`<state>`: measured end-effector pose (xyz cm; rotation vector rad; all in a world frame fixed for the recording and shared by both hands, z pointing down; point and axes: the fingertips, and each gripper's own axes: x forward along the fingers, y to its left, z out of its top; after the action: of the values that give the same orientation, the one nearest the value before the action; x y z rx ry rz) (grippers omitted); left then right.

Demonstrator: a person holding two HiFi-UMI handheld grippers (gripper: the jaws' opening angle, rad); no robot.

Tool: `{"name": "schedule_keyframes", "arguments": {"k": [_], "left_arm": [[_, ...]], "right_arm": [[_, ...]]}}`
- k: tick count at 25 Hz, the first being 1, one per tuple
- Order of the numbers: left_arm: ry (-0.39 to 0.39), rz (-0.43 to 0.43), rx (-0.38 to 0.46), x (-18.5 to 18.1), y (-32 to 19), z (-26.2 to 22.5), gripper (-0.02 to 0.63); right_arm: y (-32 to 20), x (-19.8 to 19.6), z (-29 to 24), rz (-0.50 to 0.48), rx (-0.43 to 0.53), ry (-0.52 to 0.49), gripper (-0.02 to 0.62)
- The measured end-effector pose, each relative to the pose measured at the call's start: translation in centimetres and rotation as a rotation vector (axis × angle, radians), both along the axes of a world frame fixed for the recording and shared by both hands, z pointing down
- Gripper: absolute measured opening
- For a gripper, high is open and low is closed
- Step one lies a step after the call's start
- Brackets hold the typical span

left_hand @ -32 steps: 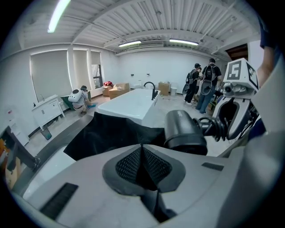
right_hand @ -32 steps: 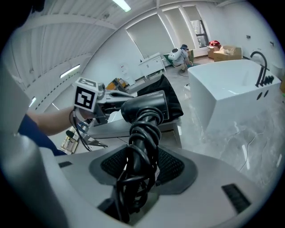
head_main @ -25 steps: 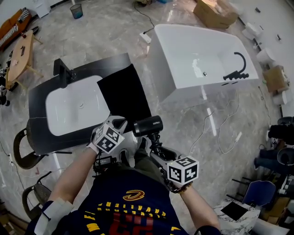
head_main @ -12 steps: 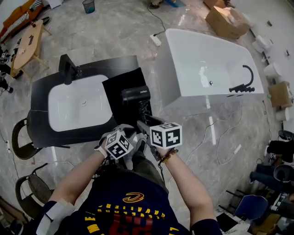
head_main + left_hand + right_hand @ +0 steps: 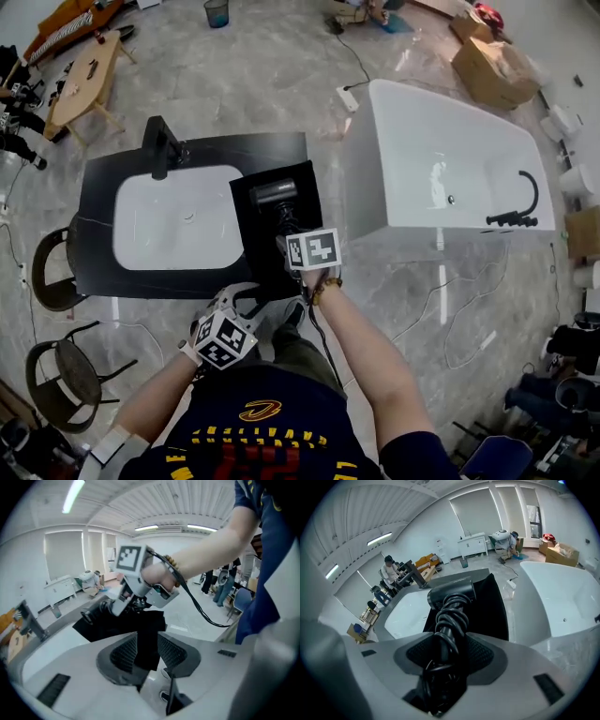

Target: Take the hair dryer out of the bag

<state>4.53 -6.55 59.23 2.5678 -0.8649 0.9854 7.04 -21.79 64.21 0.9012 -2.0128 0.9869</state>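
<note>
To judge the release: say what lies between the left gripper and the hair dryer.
The bag: in the left gripper view its black cloth runs from between the jaws of the left gripper, just opened, up toward the hair dryer.

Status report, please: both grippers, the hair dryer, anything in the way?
Left hand-held gripper just opened, bag edge loose between jaws. Right hand-held gripper shut on dryer handle. Dryer out, above bag.

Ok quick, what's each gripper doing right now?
Left gripper: open, jaws just been opening, black bag edge between them.
Right gripper: closed on the hair dryer handle.
</note>
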Motion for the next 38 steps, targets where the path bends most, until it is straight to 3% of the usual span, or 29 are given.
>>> {"name": "schedule_keyframes", "arguments": {"k": [6,11,14,19,23,28,33,38], "left_arm": [[0.037,-0.278,0.100,-7.9,-2.3,-3.8,0.114],[0.072,-0.402,0.103,-11.9,-1.9,-5.2,0.114],[0.074,-0.431,0.109,-13.2,-1.8,-5.9,0.114],[0.075,-0.440,0.139,-14.7,-2.1,-6.5,0.114],[0.073,-0.445,0.159,-15.9,-2.3,-7.1,0.114],[0.068,-0.466,0.179,-19.0,-2.8,-8.0,0.114],[0.079,-0.497,0.237,-22.6,-3.6,-10.1,0.114],[0.155,-0.488,0.278,-23.9,-3.7,-14.7,0.112]], "right_arm": [[-0.9,-0.8,1.5,-0.009,0.024,0.022,0.215],[-0.2,-1.1,3.9,-0.037,0.000,0.047,0.216],[0.4,-0.8,3.7,-0.059,-0.007,0.121,0.216],[0.6,-0.9,4.4,-0.065,-0.021,0.153,0.218],[0.8,-0.4,3.0,-0.053,0.027,0.175,0.219],[0.7,1.2,-2.1,0.024,0.120,0.114,0.219],[2.1,3.0,-10.0,0.153,0.289,-0.082,0.218],[5.5,3.4,-16.9,0.189,0.427,-0.181,0.218]]}}
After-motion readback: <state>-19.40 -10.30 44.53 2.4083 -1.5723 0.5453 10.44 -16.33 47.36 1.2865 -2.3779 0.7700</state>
